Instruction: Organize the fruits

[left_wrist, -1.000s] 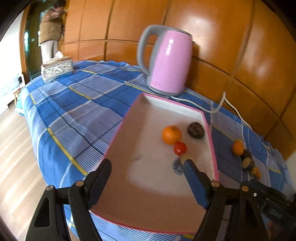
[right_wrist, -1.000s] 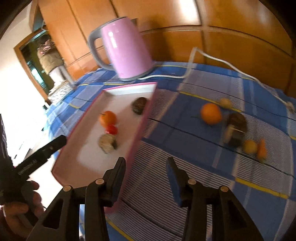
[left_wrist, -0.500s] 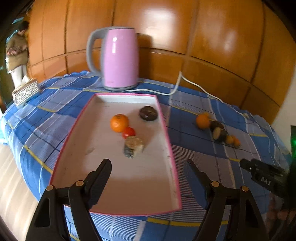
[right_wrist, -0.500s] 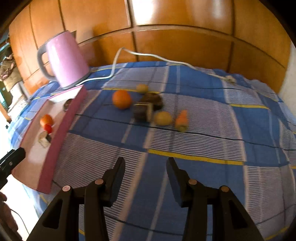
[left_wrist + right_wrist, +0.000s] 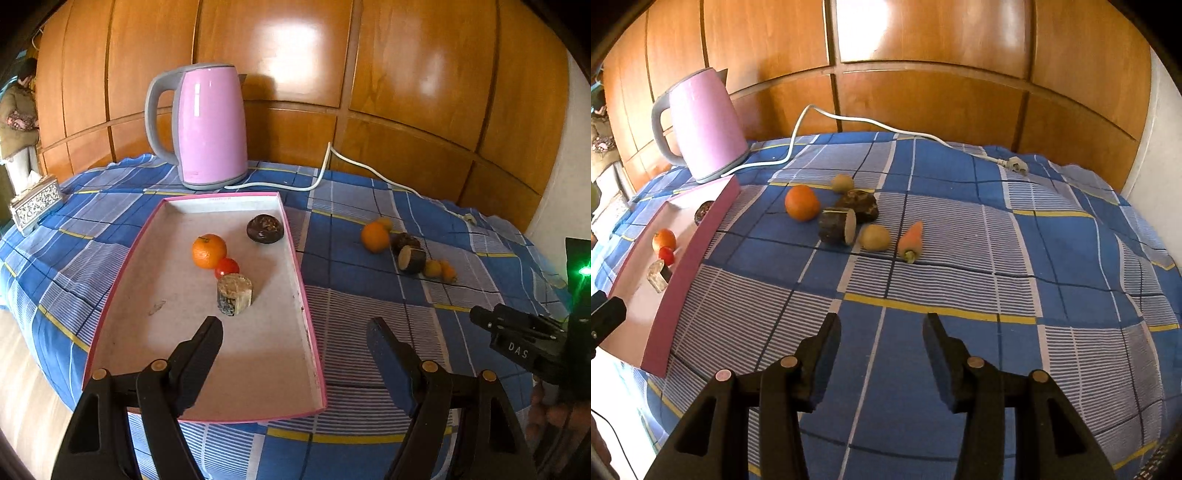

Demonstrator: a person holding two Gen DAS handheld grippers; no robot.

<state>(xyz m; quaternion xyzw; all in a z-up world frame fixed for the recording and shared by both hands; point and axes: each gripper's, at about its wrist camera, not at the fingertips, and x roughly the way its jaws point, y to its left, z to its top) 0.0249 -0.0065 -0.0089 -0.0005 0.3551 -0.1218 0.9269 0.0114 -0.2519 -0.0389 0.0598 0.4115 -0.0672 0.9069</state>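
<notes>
Right wrist view looks down over the blue checked cloth (image 5: 960, 258) at a loose cluster of produce well ahead of the right gripper (image 5: 881, 354), whose jaws stand apart with nothing between them. In that cluster an orange (image 5: 802, 202) lies at the left, a dark lump (image 5: 860, 205) and a cut log-like piece (image 5: 837, 226) touch each other in the middle, two small yellowish fruits (image 5: 874, 237) sit one behind and one in front, and a carrot (image 5: 911, 237) lies at the right, a little apart. Off to the left, the pink-rimmed tray (image 5: 300, 280) already holds an orange fruit (image 5: 209, 251), a small red tomato (image 5: 226, 267) touching it, a pale cut cylinder (image 5: 234, 300) and a dark round piece (image 5: 265, 229). The left gripper (image 5: 295, 354) hangs released over the tray's near right corner, empty. The step in hand looks like a reach for the next piece to move to the tray. The loose orange seems the sensible pick — it lies nearest the tray with clear cloth on its left. Its width looks close to the present gap, so opening wider before descending would help. Come straight down, one pad on each side at its widest part, and close gently — a round fruit on soft cloth may roll, and the log piece just beside it could be nudged.
</notes>
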